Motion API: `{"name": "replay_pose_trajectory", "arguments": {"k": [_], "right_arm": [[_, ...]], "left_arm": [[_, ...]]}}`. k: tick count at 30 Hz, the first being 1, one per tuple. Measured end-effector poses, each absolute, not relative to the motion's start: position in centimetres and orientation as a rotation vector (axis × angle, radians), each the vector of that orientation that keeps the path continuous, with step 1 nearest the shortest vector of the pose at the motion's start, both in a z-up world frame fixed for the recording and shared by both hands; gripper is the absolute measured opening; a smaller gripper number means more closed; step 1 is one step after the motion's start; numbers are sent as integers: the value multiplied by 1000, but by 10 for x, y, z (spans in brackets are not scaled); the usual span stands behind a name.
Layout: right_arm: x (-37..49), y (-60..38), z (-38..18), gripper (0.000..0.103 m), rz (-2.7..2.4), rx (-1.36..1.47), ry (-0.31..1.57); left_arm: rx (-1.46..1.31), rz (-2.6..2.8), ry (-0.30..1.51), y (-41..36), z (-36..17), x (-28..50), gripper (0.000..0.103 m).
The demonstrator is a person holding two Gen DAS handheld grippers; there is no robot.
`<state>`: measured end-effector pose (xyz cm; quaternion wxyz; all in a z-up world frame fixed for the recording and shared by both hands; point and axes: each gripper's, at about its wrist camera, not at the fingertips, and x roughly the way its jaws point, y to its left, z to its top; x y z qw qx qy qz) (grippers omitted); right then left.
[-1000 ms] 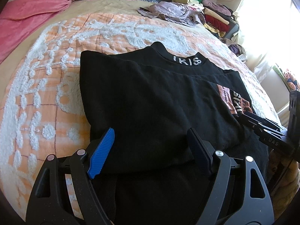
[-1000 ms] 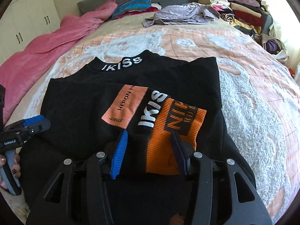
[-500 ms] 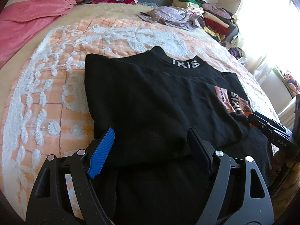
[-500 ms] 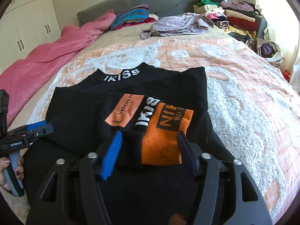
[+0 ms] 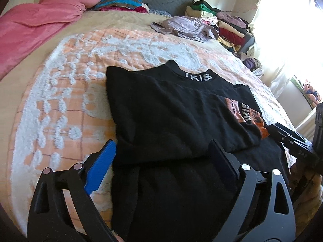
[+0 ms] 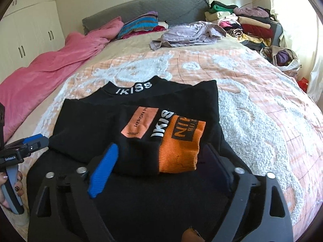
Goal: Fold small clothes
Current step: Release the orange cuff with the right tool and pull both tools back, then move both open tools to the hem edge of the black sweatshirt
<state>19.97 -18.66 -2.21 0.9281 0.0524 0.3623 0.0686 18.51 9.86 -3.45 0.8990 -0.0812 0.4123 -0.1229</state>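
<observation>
We held the left gripper (image 5: pixel 161 157) just above the near part of the black sweater (image 5: pixel 173 117); its jaws had just been opening and stood wide apart, with cloth below them but nothing pinched. We held the right gripper (image 6: pixel 161 161) the same way: its jaws had just been opening, stood wide, and framed the orange cuff (image 6: pixel 179 147) without pressing it. The sweater lay flat on the peach-and-white bedspread (image 6: pixel 252 104), sleeves folded across its front, collar toward the headboard (image 6: pixel 145 10). Farther out lay a pink blanket (image 6: pixel 50 66), a lilac garment (image 6: pixel 187 34) and a pile of clothes (image 6: pixel 242 22) at the bed's far right corner.
</observation>
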Motion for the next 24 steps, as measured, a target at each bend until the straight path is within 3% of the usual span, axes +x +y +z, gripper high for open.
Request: {"name": "replay_pose_trajectory", "arguments": {"k": [3, 24], "right_arm": [[196, -186, -18, 91, 138, 110, 732], [162, -195, 8, 94, 147, 117, 673]], "left_arm": [[-162, -245, 844, 100, -30, 180, 93], [-143, -180, 825, 115, -8, 140, 93]]}}
